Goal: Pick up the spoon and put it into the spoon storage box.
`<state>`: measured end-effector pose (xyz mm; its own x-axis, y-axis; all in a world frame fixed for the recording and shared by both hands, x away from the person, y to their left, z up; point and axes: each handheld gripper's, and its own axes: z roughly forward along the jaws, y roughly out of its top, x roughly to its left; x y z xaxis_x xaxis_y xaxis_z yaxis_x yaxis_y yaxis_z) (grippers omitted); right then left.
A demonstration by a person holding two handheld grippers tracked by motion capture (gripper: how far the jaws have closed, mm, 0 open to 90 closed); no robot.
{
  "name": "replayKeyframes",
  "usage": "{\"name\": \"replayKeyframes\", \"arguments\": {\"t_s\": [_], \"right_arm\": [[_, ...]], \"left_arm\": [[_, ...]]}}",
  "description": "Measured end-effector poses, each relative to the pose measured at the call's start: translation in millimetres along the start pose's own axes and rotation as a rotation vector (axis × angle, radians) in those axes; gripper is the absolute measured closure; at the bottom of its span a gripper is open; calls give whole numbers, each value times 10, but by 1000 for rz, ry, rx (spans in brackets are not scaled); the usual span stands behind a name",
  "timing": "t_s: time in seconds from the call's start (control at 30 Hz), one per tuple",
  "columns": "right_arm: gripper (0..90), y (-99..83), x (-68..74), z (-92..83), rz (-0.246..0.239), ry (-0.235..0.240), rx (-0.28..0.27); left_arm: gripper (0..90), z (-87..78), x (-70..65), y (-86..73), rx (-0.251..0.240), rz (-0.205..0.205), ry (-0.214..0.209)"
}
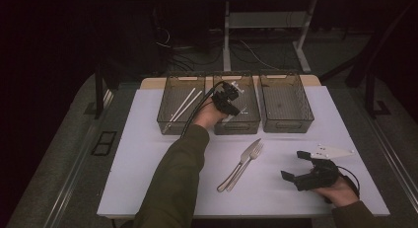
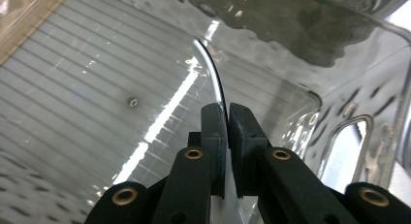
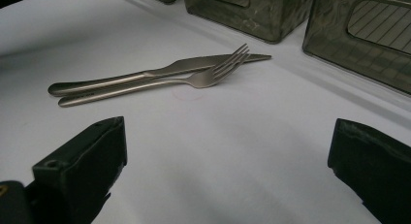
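White spoon (image 2: 213, 69) edge-on in left gripper (image 2: 227, 118)

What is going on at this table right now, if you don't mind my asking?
A person is working with a handheld gripper in each hand. The left gripper is over the middle bin, its fingers shut on a thin white utensil. The right gripper rests open near the table's front right. A metal fork and knife lie together on the white table. Two white sticks sit in the left bin; the right bin looks empty.
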<state>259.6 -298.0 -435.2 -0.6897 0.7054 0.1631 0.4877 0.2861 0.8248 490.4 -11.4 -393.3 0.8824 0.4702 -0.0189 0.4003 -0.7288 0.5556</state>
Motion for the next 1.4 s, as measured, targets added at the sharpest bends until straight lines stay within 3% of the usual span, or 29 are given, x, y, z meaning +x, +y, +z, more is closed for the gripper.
{"name": "replayKeyframes", "arguments": {"t_s": [0.3, 0.57, 0.6, 0.67, 0.73, 0.77, 0.8, 0.83, 1.07, 1.4], "right_arm": [[5, 1, 0, -1, 0, 0, -1], [5, 0, 4, 0, -5, -2, -1], [5, 1, 5, 0, -6, -3, -1], [5, 2, 7, 2, -6, -2, -1], [5, 1, 9, 4, -4, -1, -1], [5, 2, 9, 4, -4, -2, 0], [5, 2, 8, 3, -3, -3, 1], [5, 2, 8, 3, -3, -3, 1], [5, 1, 6, 5, -3, -2, 5], [5, 1, 6, 8, -1, -10, 8]], "left_arm": [[779, -110, -8, 14, -47, 2, 11], [634, -351, -114, 37, -133, 19, 19], [606, -383, -143, 32, -153, -10, 12], [567, -472, -147, 29, -168, 11, 5], [529, -533, -192, 17, -210, -35, -17], [514, -582, -200, 8, -205, -26, -23], [501, -605, -230, 0, -233, -47, -27], [489, -655, -236, -16, -228, -27, -30], [415, -847, -351, -204, -271, -29, -47], [360, -976, -517, -532, -308, -24, -46]]}}
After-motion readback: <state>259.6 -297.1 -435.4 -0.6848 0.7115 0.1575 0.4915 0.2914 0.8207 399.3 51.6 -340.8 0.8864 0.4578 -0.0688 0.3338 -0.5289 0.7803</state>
